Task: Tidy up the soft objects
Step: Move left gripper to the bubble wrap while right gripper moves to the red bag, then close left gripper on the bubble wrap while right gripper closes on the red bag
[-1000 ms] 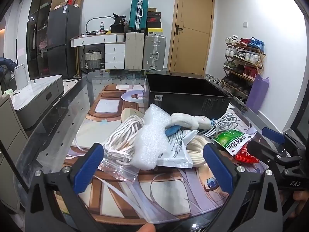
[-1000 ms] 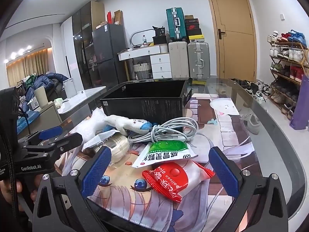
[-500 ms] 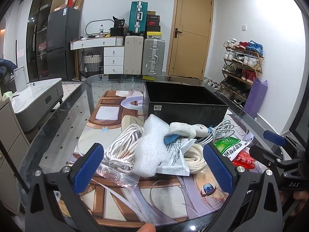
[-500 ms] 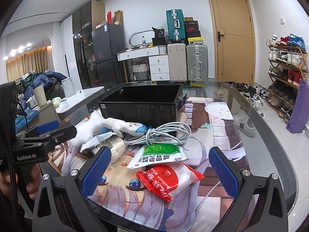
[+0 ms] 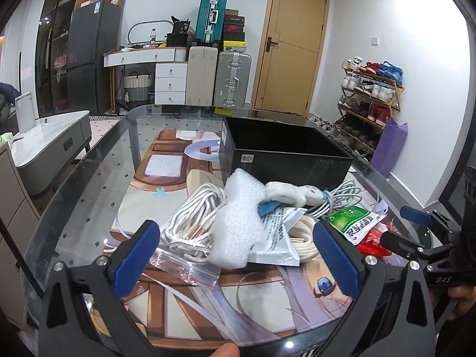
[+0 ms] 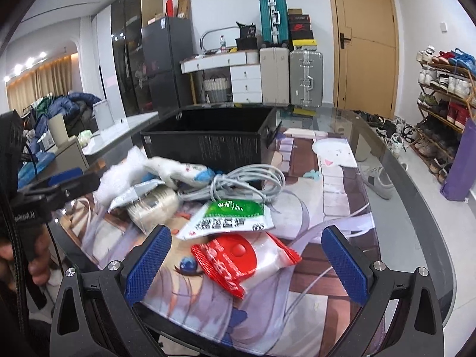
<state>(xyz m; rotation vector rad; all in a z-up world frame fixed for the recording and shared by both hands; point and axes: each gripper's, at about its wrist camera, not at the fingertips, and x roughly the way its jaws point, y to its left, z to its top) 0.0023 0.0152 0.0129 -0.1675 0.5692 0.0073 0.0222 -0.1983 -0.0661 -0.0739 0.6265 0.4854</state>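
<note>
A heap of soft things lies on the printed mat in front of an open black box [image 5: 285, 154] [image 6: 208, 145]. In it are a white foam piece [image 5: 238, 223], a bagged white rope [image 5: 190, 223], a small white plush toy [image 5: 294, 193] [image 6: 181, 171], a grey coiled cable [image 6: 247, 183], a silver pouch [image 5: 273, 238], a green sachet [image 6: 229, 217] and a red packet [image 6: 244, 258]. My left gripper [image 5: 238, 255] stands open near the foam and rope. My right gripper [image 6: 247, 264] is open around the red packet, just above it. Neither holds anything.
The glass table [image 6: 416, 208] curves away to the right, its edge close to the packets. A grey side cabinet [image 5: 50, 148] stands to the left. Suitcases [image 5: 220, 77], a drawer unit, a door and a shoe rack [image 5: 369, 101] line the far wall.
Both grippers have risen and pulled back a little, then the right one has come closer to the red packet. The heap has not moved. Both stay open.
</note>
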